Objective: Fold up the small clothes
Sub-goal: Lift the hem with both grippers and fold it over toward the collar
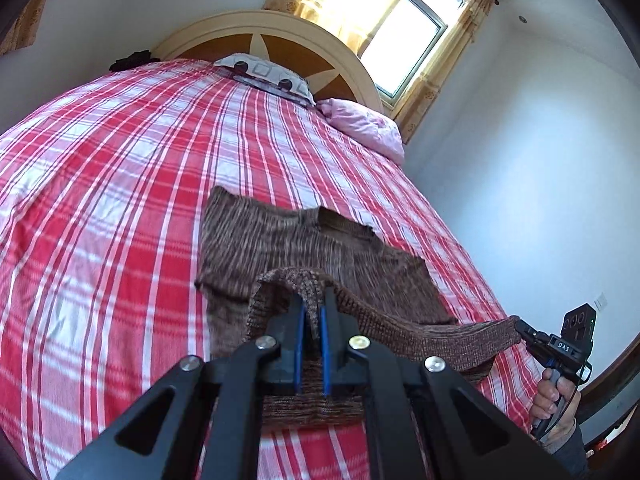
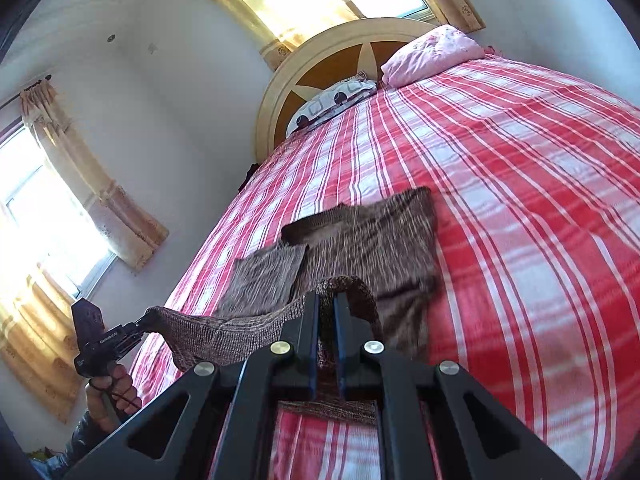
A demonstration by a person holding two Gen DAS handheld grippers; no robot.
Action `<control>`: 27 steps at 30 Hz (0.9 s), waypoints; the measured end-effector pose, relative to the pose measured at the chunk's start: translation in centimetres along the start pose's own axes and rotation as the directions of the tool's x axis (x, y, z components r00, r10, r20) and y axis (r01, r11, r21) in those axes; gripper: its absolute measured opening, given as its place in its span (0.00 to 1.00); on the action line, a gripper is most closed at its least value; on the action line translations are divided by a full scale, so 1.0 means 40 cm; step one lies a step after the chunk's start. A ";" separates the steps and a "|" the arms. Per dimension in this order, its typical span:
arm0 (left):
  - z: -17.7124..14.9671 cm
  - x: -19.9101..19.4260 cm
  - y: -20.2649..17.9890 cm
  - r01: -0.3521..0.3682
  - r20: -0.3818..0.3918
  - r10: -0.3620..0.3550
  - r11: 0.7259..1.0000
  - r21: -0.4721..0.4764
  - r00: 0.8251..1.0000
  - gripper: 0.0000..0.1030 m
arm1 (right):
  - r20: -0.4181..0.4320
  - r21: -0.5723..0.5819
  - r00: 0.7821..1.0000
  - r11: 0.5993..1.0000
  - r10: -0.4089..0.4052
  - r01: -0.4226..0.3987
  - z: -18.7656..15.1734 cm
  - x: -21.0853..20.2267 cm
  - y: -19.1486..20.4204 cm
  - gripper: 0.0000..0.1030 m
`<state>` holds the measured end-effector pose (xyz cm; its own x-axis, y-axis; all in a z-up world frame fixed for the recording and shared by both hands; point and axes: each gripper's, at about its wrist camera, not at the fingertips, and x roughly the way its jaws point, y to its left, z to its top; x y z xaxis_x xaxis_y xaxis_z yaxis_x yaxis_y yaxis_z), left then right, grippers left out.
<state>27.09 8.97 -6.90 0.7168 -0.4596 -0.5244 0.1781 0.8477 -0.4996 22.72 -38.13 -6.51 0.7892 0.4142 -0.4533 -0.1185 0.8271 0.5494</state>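
A small brown knitted sweater [image 1: 288, 244] lies on a red and white plaid bed [image 1: 120, 160]. Its near hem is lifted off the bed and stretched between both grippers. My left gripper [image 1: 312, 300] is shut on the hem's left end. My right gripper [image 2: 326, 300] is shut on the hem's right end; it also shows in the left wrist view [image 1: 520, 326]. The left gripper also shows in the right wrist view [image 2: 138, 326]. The sweater's far part [image 2: 380, 240] rests flat, with one sleeve [image 2: 264, 276] folded inward.
A patterned pillow [image 1: 268, 76] and a pink pillow [image 1: 364, 124] lie by the round headboard [image 1: 280, 36]. Curtained windows [image 1: 408, 28] stand behind the bed and on the side wall [image 2: 40, 216]. White walls flank the bed.
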 end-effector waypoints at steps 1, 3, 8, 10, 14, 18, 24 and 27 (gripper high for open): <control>0.012 0.012 0.003 -0.004 0.000 0.004 1.000 -0.003 1.000 0.07 | 0.000 0.006 1.000 1.000 -0.002 0.002 0.015 0.014 -0.003 0.06; 0.035 0.035 0.008 -0.007 0.000 0.007 1.000 -0.010 1.000 0.07 | 0.001 0.012 1.000 1.000 -0.013 0.013 0.041 0.040 -0.008 0.06; 0.093 0.101 0.020 -0.028 -0.003 0.028 0.999 -0.016 1.000 0.07 | -0.013 0.015 0.999 0.999 -0.038 0.038 0.101 0.113 -0.022 0.06; 0.108 0.125 0.024 -0.039 -0.009 0.039 0.999 -0.015 0.999 0.07 | -0.018 0.021 0.999 0.999 -0.048 0.049 0.122 0.143 -0.032 0.06; 0.138 0.196 0.045 -0.069 -0.036 0.069 0.997 -0.016 0.997 0.07 | -0.042 0.044 0.996 0.996 -0.075 0.077 0.155 0.210 -0.063 0.06; 0.156 0.256 0.068 -0.098 -0.067 0.097 0.995 -0.013 0.993 0.07 | -0.075 0.041 0.992 0.993 -0.106 0.109 0.181 0.278 -0.086 0.06; 0.174 0.330 0.107 -0.133 -0.107 0.131 0.991 -0.010 0.986 0.07 | -0.121 0.018 0.982 0.989 -0.142 0.146 0.225 0.382 -0.111 0.06; 0.181 0.366 0.116 -0.149 -0.126 0.148 0.989 0.000 0.981 0.07 | -0.139 0.013 0.976 0.985 -0.168 0.172 0.236 0.433 -0.129 0.06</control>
<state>43.32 8.10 -11.91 0.6447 -0.3590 -0.6748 0.0696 0.9067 -0.4160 42.68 -38.81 -10.56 0.7062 0.3179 -0.6326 0.0264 0.8811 0.4722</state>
